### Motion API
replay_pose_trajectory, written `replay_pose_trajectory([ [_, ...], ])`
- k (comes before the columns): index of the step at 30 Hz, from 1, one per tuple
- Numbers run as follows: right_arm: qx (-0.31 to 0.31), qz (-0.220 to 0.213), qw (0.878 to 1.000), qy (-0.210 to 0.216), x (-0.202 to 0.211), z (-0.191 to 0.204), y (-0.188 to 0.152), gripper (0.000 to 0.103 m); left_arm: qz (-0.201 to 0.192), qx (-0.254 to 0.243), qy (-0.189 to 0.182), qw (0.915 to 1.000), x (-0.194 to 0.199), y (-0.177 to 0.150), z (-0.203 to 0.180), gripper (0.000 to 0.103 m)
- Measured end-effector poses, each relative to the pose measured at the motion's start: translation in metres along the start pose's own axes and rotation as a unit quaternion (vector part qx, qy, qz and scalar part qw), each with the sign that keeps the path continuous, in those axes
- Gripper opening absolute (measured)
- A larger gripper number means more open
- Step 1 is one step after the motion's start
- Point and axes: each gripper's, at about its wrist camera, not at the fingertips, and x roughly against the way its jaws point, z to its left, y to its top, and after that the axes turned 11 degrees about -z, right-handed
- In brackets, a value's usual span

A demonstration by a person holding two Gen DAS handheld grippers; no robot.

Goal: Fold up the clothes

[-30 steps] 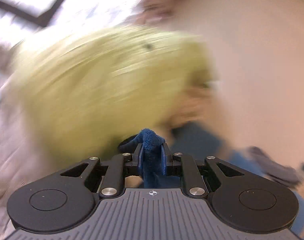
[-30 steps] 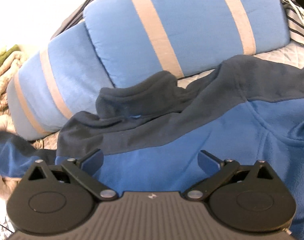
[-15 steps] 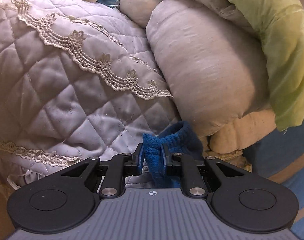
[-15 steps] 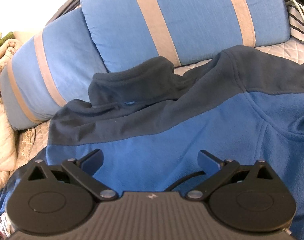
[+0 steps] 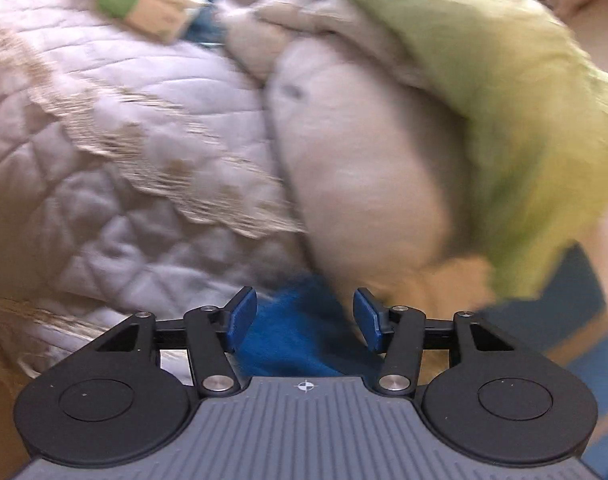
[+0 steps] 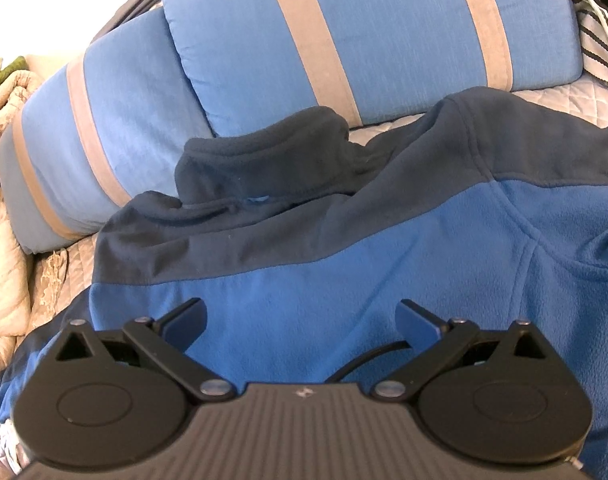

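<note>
Release of a sleeve end during the laying-out of a two-tone fleece jacket (image 6: 344, 264), royal blue in the body with a navy yoke and collar, which lies spread on the quilted grey bedspread (image 5: 116, 216) against two blue pillows with tan stripes (image 6: 344, 36). The left gripper (image 5: 302, 316) has just been opening its jaws; blue fleece cuff (image 5: 288, 332) sits between the blue pads (image 5: 240, 314) but is no longer pinched. The right gripper (image 6: 300, 320) hovers over the jacket's back with jaws wide apart and nothing in them. To do this step well, the cuff should fall free and flat beside the rolled beige duvet (image 5: 364, 168) and green blanket (image 5: 504, 92) before the left tool withdraws, since fleece probably clings to pads. The left view is motion-blurred.
</note>
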Motion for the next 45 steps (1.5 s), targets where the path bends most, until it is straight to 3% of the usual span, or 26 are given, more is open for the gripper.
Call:
replay_pose_trajectory([
  [5,-0.003,0.002,1.0,-0.003,0.0,-0.002,0.0,0.102,0.072,-0.033,-0.078,0.9938,0.02,-0.022,-0.041,0.053],
  [8,-0.005,0.003,1.0,-0.005,0.0,-0.003,0.0,0.102,0.12,-0.011,-0.105,0.9871,0.026,-0.045,-0.046,0.053],
  [12,-0.006,0.006,1.0,-0.005,0.0,-0.003,0.0,0.102,0.189,0.028,-0.096,0.9769,0.023,-0.082,-0.038,0.052],
  [16,-0.004,0.008,1.0,-0.004,0.0,-0.003,0.0,0.102,0.218,0.049,-0.074,0.9718,0.018,-0.106,-0.028,0.051],
  [22,-0.006,0.012,1.0,-0.002,-0.001,-0.003,0.0,0.102,0.232,0.079,-0.055,0.9679,0.006,-0.127,-0.021,0.048],
  [24,-0.007,0.014,1.0,-0.002,-0.001,-0.004,0.0,0.102,0.236,0.087,-0.055,0.9663,0.002,-0.128,-0.022,0.016],
  [27,-0.009,0.019,1.0,-0.007,-0.003,-0.005,-0.001,0.102,0.227,0.086,-0.067,0.9676,-0.003,-0.12,-0.027,0.008],
  [30,-0.014,0.023,1.0,-0.011,-0.004,-0.007,-0.001,0.102,0.201,0.057,-0.089,0.9739,0.0,-0.099,-0.04,0.008],
  [37,-0.014,0.026,0.999,-0.012,-0.004,-0.007,-0.001,0.102,0.177,-0.01,-0.105,0.9785,-0.006,-0.075,-0.059,0.007],
  [43,-0.018,0.027,0.999,-0.012,-0.005,-0.008,0.0,0.102,0.17,-0.039,-0.075,0.9819,-0.017,-0.087,-0.065,0.012],
  [45,-0.019,0.027,0.999,-0.011,-0.005,-0.008,0.0,0.102,0.167,-0.046,-0.06,0.983,-0.013,-0.088,-0.063,0.036],
])
